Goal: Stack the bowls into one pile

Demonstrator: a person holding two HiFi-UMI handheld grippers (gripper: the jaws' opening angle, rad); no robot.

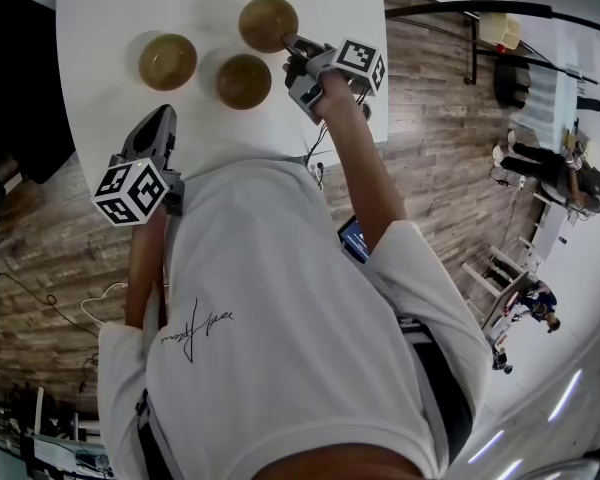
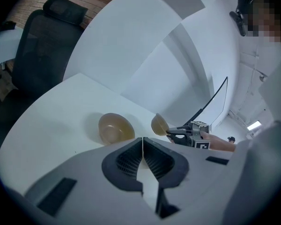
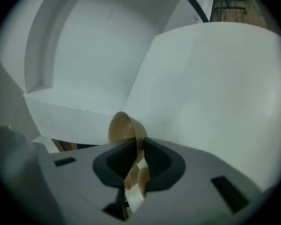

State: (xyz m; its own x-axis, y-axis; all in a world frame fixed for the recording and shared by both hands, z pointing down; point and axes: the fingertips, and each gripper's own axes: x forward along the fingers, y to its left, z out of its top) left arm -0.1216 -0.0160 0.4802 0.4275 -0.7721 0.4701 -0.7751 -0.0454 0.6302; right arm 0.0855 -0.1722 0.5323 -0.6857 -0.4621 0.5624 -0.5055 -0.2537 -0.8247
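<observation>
The bowl at 12 o'clock [image 1: 268, 23], the bowl at 10 o'clock [image 1: 167, 61] and the middle bowl [image 1: 244, 80] are all glossy amber-brown on a plain white table [image 1: 110, 8]. The left gripper [image 1: 163, 116] and right gripper [image 1: 290, 42] are grey with black ribbed pads, and their cubes [image 1: 130, 192] carry black-and-white square markers. The floor [image 1: 430, 118] is grey-brown wood grain.

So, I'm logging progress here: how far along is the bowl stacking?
Nothing is stacked yet: all three bowls are separate. In hand: the right gripper is shut on the rim of the far bowl. Left: nest it with the middle bowl and left bowl. The left gripper is shut, empty.
</observation>
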